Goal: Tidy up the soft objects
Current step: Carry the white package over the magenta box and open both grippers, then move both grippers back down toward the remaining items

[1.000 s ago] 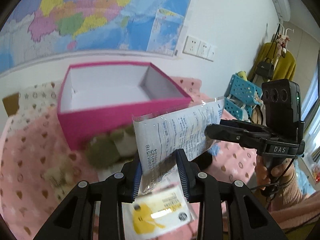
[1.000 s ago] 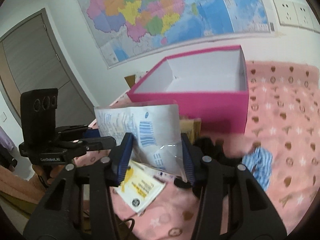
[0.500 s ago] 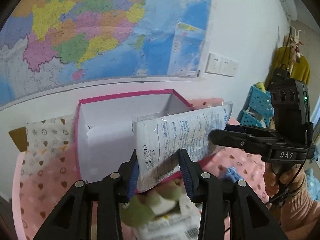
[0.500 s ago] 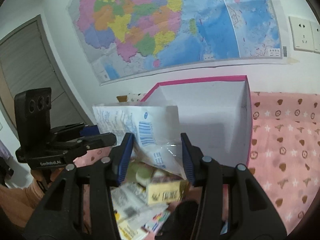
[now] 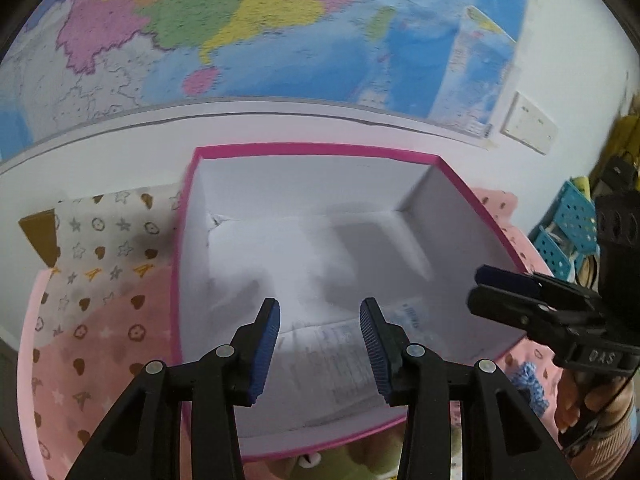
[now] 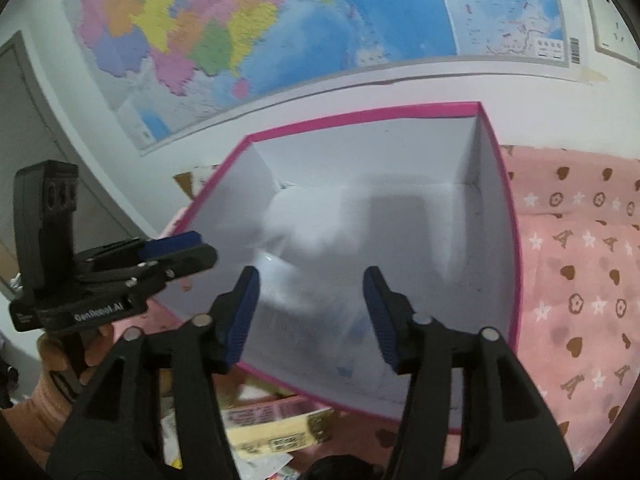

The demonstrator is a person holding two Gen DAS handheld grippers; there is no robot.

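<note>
A pink box with a white inside [image 5: 312, 152] [image 6: 360, 114] stands on the pink patterned cloth. A clear printed packet [image 5: 340, 356] [image 6: 304, 320] lies blurred inside the box near its front wall. My left gripper [image 5: 320, 344] is open and empty above the box's front part; it also shows in the right wrist view [image 6: 176, 250]. My right gripper [image 6: 312, 316] is open and empty above the box; it also shows at the right of the left wrist view [image 5: 504, 292].
More packets and a yellow package [image 6: 280, 432] lie on the cloth in front of the box. A green plush item [image 5: 352, 460] sits below the box's front wall. A wall map [image 5: 240, 28] hangs behind. Blue baskets [image 5: 568, 232] stand at the right.
Both grippers held the printed packet over the box; both have opened and let it go, and it has dropped into the box. Both views have moved closer over the box.
</note>
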